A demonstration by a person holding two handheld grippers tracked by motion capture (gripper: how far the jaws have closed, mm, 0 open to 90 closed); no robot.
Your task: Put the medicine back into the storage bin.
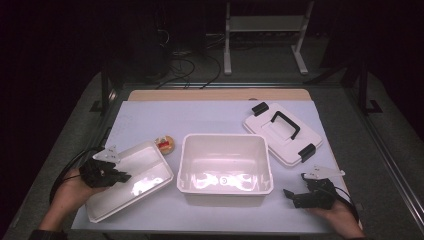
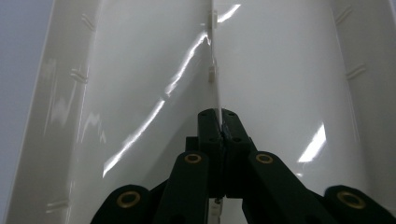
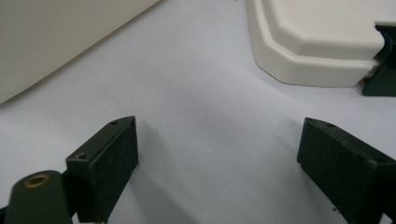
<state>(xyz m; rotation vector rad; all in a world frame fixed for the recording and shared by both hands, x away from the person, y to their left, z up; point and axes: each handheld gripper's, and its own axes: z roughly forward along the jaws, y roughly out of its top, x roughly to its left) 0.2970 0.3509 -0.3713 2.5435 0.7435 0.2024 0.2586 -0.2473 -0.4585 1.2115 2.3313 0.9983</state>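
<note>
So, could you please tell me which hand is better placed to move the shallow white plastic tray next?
Left. The left gripper is shut on the middle divider of the shallow white plastic tray. The right gripper rests open on the table, beyond the deep white plastic bin, holding nothing.

The tray (image 1: 145, 172), the tub (image 1: 225, 170) and the lid (image 1: 277, 131) are plain glossy white; the lid's handle (image 1: 286, 124) and clips are black. The desk (image 1: 210, 117) is pale lilac-grey, and both tools (image 1: 117, 176) (image 1: 295, 196) are black.
</note>
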